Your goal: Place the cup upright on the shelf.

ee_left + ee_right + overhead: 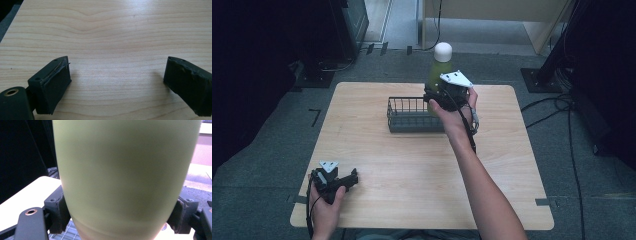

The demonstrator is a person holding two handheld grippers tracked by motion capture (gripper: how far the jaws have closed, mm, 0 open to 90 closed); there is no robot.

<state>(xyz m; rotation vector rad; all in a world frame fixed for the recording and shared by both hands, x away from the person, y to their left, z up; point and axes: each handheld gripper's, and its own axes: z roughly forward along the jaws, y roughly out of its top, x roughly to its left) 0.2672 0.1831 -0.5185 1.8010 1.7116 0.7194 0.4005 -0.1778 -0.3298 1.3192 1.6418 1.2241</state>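
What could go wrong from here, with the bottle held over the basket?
1. The right gripper grips the bottle low on its smooth body, with most of its height above the fingers, so it might tip or slip.
2. The bottle hangs at the right end of the basket; its base could catch the wire rim going down.
3. The left gripper rests open, far from the basket, so nothing steadies the basket if it is bumped.

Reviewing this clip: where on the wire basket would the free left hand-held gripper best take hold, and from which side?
Probably the basket's near long rim, approached from above on the person's side. The thin wire wall suits the open left hand-held gripper; the right hand-held gripper and bottle crowd its right end.
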